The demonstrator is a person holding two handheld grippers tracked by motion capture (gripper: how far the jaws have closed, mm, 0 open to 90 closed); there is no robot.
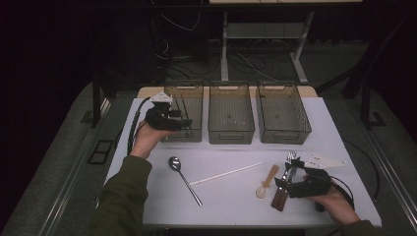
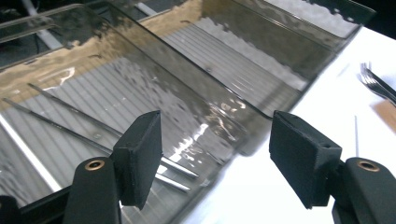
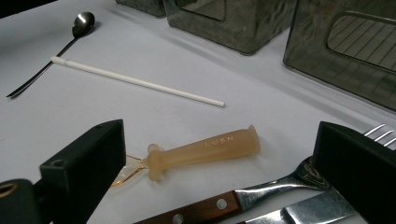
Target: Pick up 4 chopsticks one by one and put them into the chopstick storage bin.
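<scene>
My left gripper, jaws spread and empty, hangs over the left bin at upper left; two thin sticks lie inside. My right gripper sits spread at lower right; spoon, white stick, amber scoop and forks are unsorted.

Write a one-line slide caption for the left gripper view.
Open hand-held gripper above a smoky clear bin holding two chopsticks.

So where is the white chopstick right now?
In the high view the white chopstick lies flat near the table's middle, slanting between the metal spoon on its left and the amber plastic spoon on its right, in front of the middle bin.
</scene>
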